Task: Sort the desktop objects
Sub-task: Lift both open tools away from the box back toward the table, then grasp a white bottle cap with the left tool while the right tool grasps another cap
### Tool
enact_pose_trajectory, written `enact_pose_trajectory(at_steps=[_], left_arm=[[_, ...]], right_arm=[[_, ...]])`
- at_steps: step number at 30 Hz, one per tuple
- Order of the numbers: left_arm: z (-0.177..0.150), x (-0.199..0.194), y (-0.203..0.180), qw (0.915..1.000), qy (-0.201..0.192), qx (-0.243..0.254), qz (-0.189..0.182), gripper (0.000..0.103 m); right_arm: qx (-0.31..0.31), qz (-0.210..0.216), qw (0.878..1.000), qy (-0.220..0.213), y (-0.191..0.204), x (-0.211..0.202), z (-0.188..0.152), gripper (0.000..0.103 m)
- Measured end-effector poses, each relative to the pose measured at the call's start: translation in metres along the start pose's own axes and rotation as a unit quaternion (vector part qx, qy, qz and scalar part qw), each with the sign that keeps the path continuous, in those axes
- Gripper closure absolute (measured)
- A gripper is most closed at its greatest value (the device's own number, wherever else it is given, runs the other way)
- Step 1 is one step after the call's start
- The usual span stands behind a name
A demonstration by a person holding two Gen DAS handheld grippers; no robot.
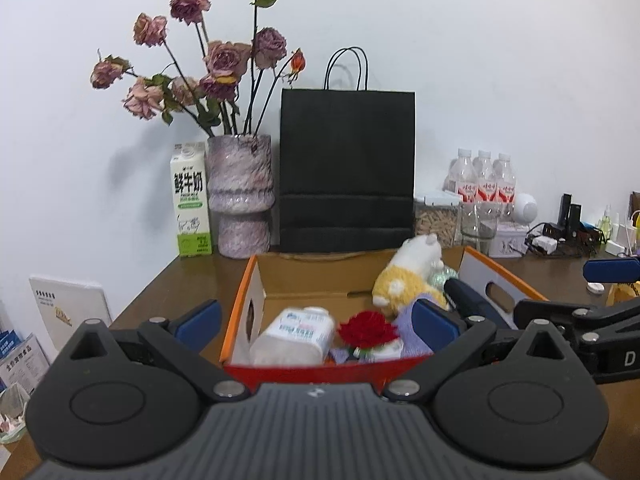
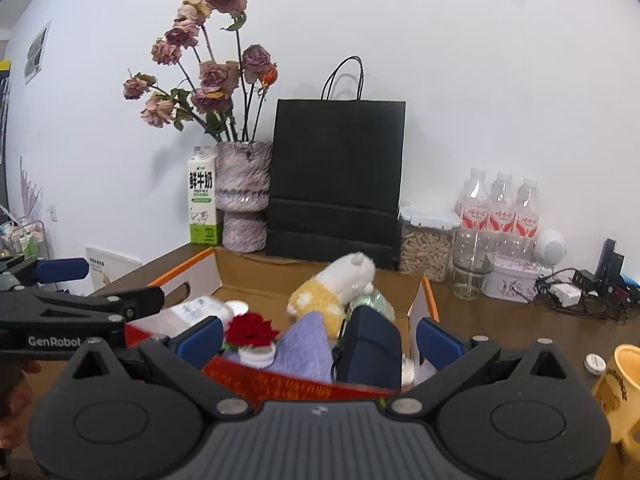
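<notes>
An open cardboard box [image 1: 240, 312] with orange edges and a red front sits on the brown desk. Inside are a white and yellow plush toy [image 1: 408, 276], a red rose [image 1: 368, 330] on a white base, a plastic bottle [image 1: 296, 334] lying on its side, a purple cloth [image 2: 304, 344] and a navy pouch [image 2: 372, 348]. My left gripper [image 1: 316, 320] is open, its fingers spread across the box's near left part. My right gripper [image 2: 320, 338] is open over the near right part, with the pouch between its fingers but untouched.
Behind the box stand a black paper bag [image 1: 346, 168], a vase of dried roses [image 1: 240, 200] and a milk carton [image 1: 191, 200]. At the back right are water bottles [image 2: 500, 208], a glass jar [image 2: 472, 268] and cables [image 2: 580, 292]. A yellow mug [image 2: 620, 392] is near right.
</notes>
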State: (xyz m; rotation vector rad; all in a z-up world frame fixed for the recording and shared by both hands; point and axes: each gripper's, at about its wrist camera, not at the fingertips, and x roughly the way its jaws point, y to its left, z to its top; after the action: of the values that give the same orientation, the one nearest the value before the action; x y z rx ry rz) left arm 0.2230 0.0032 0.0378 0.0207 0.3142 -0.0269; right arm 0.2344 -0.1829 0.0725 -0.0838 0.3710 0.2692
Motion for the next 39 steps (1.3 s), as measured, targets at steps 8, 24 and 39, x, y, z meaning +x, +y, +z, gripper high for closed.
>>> enact_pose_trajectory(at_steps=[8,24,39], left_arm=[[-0.019,-0.018,0.014,0.9998,0.021,0.004,0.005,0.000],[-0.055,-0.027,0.036,0.9965,0.083,0.005,0.008,0.000],[-0.066,-0.020,0.044,0.9934,0.114,0.000,0.012,0.000]], right_arm=[[0.005,-0.001,1.000,0.024,0.006,-0.015,-0.024,0.000],[0.028,-0.013,0.995,0.094,0.001,-0.017,-0.072,0.000],[0.034,-0.018,0.992,0.118,-0.003,-0.007,-0.082,0.000]])
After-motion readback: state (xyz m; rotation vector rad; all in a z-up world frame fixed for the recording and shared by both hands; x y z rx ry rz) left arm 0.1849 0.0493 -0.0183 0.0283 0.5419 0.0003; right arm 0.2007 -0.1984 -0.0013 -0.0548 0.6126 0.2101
